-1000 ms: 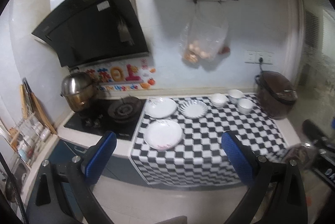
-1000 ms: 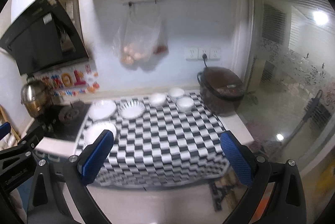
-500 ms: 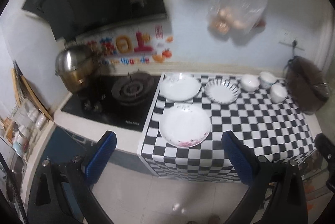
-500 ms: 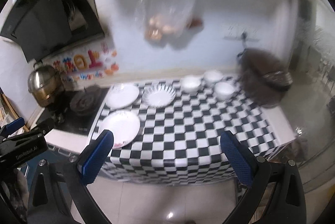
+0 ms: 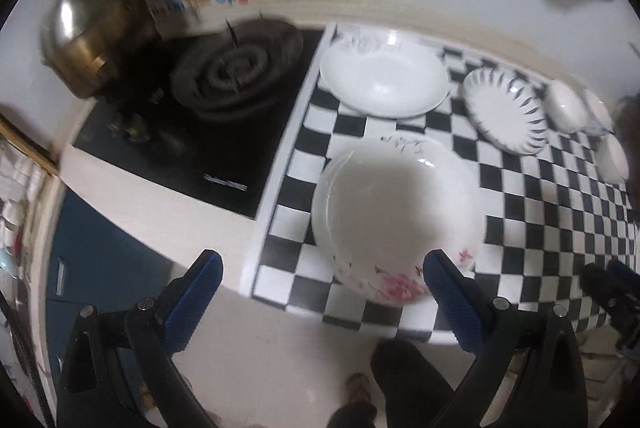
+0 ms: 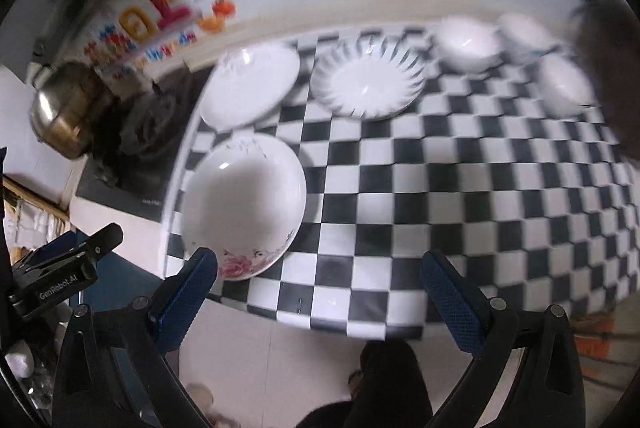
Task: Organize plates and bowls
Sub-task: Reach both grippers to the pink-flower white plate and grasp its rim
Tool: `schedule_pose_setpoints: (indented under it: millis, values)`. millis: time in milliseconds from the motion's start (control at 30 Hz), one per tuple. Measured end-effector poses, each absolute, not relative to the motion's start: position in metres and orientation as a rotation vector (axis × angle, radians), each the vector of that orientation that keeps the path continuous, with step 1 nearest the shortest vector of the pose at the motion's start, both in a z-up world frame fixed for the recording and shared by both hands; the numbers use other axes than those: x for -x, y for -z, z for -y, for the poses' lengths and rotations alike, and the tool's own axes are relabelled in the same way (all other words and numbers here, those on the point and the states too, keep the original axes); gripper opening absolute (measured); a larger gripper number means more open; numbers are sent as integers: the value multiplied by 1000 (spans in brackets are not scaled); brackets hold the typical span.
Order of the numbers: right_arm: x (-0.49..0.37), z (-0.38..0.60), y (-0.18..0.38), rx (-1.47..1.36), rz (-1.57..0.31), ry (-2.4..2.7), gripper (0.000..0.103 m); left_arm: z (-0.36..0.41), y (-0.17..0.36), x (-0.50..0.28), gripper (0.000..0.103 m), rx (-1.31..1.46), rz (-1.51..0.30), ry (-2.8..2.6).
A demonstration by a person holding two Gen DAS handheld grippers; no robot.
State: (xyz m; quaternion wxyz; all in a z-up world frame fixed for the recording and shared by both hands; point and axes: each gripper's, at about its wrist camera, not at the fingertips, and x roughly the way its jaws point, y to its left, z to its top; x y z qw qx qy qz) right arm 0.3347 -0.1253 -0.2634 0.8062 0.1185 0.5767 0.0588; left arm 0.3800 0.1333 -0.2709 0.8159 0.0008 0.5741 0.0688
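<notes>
A white plate with pink flowers [image 5: 396, 220] [image 6: 244, 203] lies near the front left of the checkered counter [image 5: 540, 195] [image 6: 460, 187]. Behind it lie a plain white plate [image 5: 384, 79] [image 6: 250, 87] and a ribbed striped plate [image 5: 505, 109] [image 6: 368, 81]. Three white bowls [image 5: 566, 105] [image 6: 468, 43] stand at the far right. My left gripper [image 5: 320, 292] is open above the counter's front edge, just short of the flowered plate. My right gripper [image 6: 320, 288] is open and empty over the front edge, to the right of that plate.
A black gas hob [image 5: 224, 79] with a steel pot [image 5: 92, 35] [image 6: 64, 107] sits left of the counter. A dark rice cooker [image 6: 608, 67] stands at the far right. The left gripper's body shows in the right wrist view [image 6: 60, 268]. The floor lies below.
Both grippers have moved down and in towards the counter. The plates look much larger now, and the flowered plate sits just ahead of the left gripper. Both stay open.
</notes>
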Motion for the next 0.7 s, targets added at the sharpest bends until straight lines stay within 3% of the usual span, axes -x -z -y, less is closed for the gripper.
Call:
schedule_pose_setpoints:
  millis: [200,333,567,633,700]
  values:
    - [-403,112,336,-266,-1401,-207,102,-147,336,-438,91,60,-1376,-145]
    - [-432,100,368,-269,-1479,-237,98,-155,370,-466,90,79,-1450,-138]
    - [-462,84,397,-277,-1562,-273,84,-154,398,-487,81,65,-1523,-76]
    - [-465,81,402,-286,-1581,-279,78,-153,404,-488,68,53,-1552,-61]
    - [-467,78,405,-298,-1599,-282,71,-153,405,-487,67,73,-1556,-31]
